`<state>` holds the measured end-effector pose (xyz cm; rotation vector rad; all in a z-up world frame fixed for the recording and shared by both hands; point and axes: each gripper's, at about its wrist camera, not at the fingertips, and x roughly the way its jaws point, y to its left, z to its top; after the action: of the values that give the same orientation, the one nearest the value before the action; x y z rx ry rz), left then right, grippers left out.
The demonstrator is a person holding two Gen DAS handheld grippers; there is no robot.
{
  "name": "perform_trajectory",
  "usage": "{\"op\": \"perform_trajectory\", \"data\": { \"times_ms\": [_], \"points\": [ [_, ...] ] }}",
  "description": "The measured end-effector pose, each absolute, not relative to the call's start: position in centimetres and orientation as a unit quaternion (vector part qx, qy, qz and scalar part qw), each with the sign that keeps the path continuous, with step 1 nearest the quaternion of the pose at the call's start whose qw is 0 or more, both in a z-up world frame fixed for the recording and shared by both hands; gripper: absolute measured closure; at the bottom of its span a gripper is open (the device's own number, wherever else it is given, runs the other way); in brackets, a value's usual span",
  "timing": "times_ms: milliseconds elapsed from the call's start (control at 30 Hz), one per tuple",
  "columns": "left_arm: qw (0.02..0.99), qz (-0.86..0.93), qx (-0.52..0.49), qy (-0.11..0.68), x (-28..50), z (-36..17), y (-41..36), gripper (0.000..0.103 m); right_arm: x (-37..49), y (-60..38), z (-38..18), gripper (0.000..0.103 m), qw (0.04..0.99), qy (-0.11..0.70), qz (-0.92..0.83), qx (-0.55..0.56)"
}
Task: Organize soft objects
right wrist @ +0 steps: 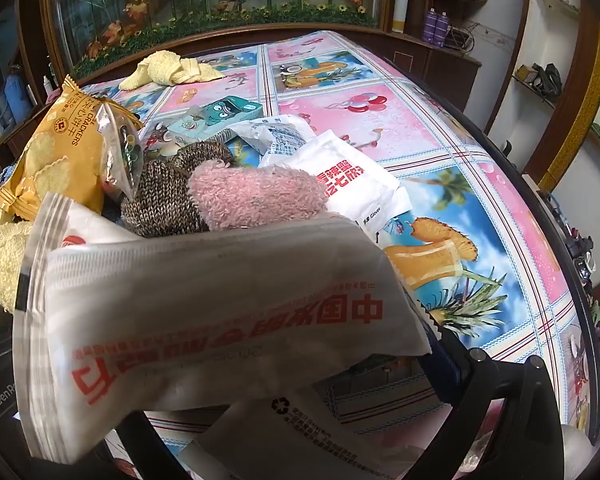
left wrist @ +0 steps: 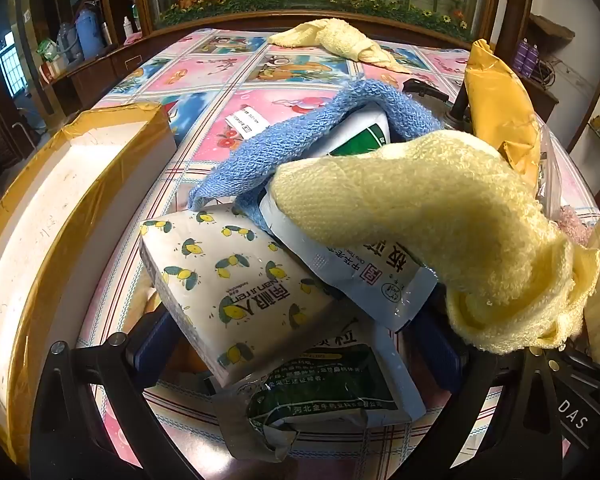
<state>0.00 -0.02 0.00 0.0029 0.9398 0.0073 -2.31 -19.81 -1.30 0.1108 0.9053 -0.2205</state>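
Home — printed tablecloth (right wrist: 420, 128), wooden cabinet (left wrist: 100, 64).

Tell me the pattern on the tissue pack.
White tissue pack printed with yellow lemons and dark green leaves; clearest in the left wrist view.

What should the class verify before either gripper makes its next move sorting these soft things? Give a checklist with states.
1. Left gripper holding lemon-print tissue pack: cannot tell; the pack lies between its fingers.
2. Right gripper holding white pouch: cannot tell; one finger is hidden.
3. Cardboard box open: ok.
4. Yellow towel free of the packets: not ok; it drapes over them.
5. Pink fluffy item uncovered: ok.
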Motion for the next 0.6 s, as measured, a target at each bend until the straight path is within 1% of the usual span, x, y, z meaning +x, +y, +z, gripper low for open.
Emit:
{"op": "perform_trajectory", "data": {
  "times_ms": [467,600],
  "points": [
    [0.889,0.016,-0.009,0.457,-1.0,-0.1,-0.1,0.0,-2.4,-19.8,-1.2,0.0,0.892,0.437,-0.104,0.055],
    [0.866,-0.04,0.02,0.499,-1.8,0.4,-0.1,0.0,-2.7,-19.9,-1.4,0.0,0.891,0.446,-0.071,0.042]
  ]
}}
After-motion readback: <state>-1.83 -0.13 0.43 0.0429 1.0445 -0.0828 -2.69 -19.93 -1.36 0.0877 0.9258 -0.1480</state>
